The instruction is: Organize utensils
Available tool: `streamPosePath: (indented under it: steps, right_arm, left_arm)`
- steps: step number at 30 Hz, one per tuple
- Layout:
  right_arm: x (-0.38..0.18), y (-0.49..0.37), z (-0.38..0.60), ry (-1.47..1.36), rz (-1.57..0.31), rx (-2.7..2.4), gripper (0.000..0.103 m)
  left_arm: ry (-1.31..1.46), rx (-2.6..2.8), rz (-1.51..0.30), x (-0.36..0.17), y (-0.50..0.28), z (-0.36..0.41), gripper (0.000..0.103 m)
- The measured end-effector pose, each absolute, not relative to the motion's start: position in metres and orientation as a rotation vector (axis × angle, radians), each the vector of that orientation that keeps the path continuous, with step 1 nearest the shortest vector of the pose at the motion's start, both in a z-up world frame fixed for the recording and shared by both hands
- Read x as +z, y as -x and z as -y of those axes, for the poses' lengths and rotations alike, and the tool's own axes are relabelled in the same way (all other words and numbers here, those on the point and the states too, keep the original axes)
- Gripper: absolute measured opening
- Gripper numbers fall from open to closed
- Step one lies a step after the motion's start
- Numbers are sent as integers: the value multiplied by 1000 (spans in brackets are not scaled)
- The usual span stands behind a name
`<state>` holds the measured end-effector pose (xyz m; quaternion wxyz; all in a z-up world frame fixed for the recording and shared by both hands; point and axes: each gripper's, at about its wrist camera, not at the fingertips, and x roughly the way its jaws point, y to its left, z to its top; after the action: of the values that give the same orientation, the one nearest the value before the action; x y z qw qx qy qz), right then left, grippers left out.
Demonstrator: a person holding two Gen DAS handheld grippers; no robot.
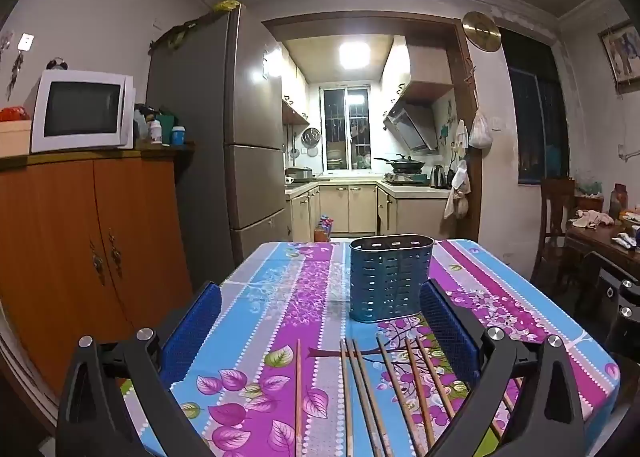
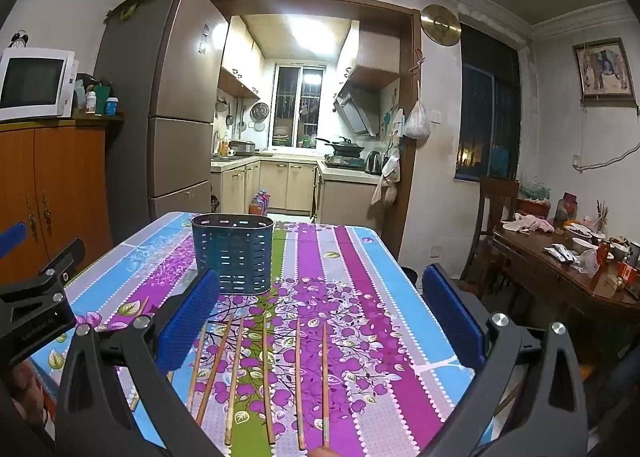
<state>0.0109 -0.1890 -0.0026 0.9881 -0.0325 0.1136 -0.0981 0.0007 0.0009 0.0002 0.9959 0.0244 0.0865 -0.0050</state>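
Several wooden chopsticks [image 1: 362,393] lie side by side on the floral tablecloth, pointing toward a blue perforated utensil holder [image 1: 390,277] that stands upright and looks empty. My left gripper [image 1: 320,321] is open and empty, held above the near chopsticks. In the right wrist view the chopsticks [image 2: 266,373] lie below my right gripper [image 2: 320,297], which is open and empty, with the holder [image 2: 233,251] ahead to the left. The left gripper's body [image 2: 36,297] shows at the left edge.
The table [image 2: 400,297] has a striped purple, blue and green cloth. A wooden cabinet [image 1: 80,241] with a microwave stands left, beside a fridge [image 1: 236,137]. A cluttered wooden table [image 2: 572,269] and a chair [image 2: 496,209] stand right. A kitchen lies beyond.
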Motion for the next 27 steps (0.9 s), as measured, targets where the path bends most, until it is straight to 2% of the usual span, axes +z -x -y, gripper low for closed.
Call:
streamPosePath:
  steps: [27]
  right_arm:
    - [-7, -14, 193, 53, -233, -197, 98]
  left_arm:
    - [-46, -50, -175, -1, 0, 2, 99]
